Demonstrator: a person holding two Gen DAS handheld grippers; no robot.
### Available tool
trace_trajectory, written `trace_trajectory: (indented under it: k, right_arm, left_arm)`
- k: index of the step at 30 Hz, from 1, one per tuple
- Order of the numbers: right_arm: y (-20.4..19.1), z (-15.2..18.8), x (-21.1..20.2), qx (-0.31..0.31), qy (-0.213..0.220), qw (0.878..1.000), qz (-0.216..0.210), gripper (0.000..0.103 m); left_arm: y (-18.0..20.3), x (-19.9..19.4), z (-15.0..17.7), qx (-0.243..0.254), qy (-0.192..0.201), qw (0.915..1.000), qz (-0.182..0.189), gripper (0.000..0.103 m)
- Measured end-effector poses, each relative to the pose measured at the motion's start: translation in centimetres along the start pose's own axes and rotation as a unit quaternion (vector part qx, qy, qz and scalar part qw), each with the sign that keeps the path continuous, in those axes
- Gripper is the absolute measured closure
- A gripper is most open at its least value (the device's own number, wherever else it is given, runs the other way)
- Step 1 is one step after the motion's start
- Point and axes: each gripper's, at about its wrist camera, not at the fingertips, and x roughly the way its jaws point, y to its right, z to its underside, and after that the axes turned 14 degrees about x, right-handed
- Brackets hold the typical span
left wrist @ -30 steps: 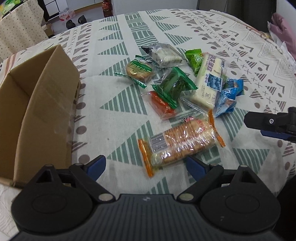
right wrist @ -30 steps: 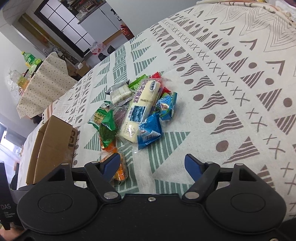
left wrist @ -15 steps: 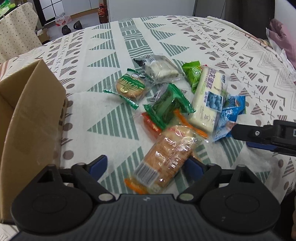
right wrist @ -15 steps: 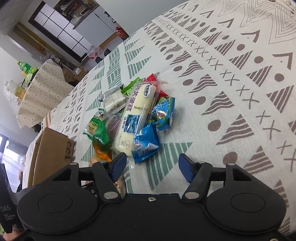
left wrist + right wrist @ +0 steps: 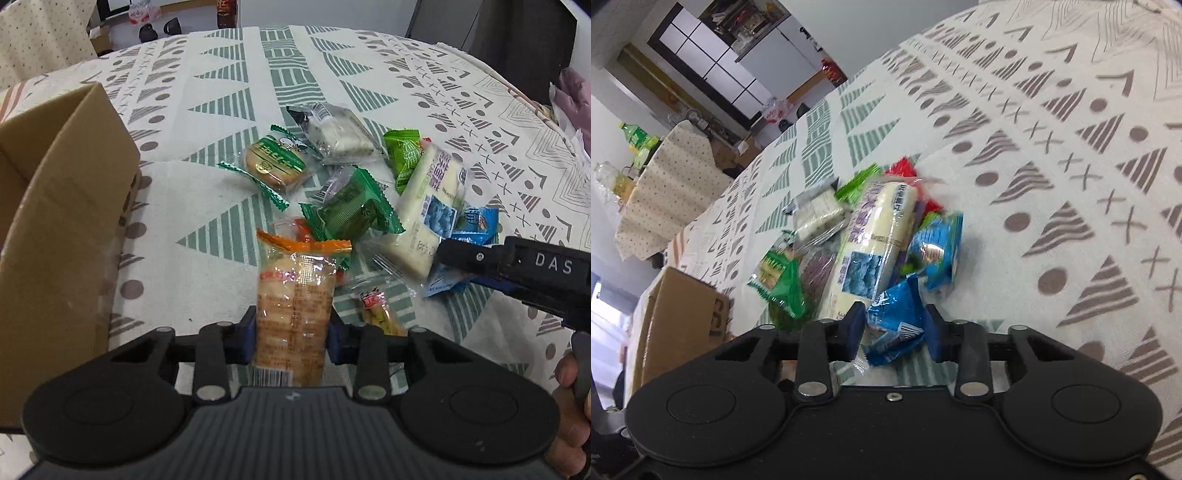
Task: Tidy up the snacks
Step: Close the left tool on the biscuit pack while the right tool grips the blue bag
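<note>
My left gripper pinches the cracker pack and my right gripper has closed around a blue packet. Both lie in the snack heap mid-surface on a triangle-patterned cloth, the cardboard box at its left edge. A dotted-cloth table and dark-framed cabinets stand beyond.

Orange-ended cracker pack lengthwise between jaws; blue packet likewise.

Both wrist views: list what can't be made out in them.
- Box interior: left view, its near wall hides it; right view shows only the outside.
- Cracker pack lower end: left view, cut off behind the left claw body.
- Snacks under the long white pack: right view, covered and motion-blurred.
- Blue packet print: right view, too small and blurred. The right claw sits around it.
</note>
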Motion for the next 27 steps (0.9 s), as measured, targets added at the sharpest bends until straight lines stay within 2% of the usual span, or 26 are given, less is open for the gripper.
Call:
trace_trajectory:
  k: [18, 27]
  right_arm:
    - [-2.1, 2.1, -6.2, -0.028, 0.037, 0.999, -0.009, 0.073]
    - [-4.8, 3.9, -8.7, -0.05, 0.053, 0.997, -0.021, 0.073]
  left_arm:
    - [-0.7, -5.5, 1.6, -0.027, 0.042, 0.9988, -0.004, 0.068]
    - [-1.6, -9.2, 2.7, -0.036, 0.072, 0.9967, -0.01, 0.068]
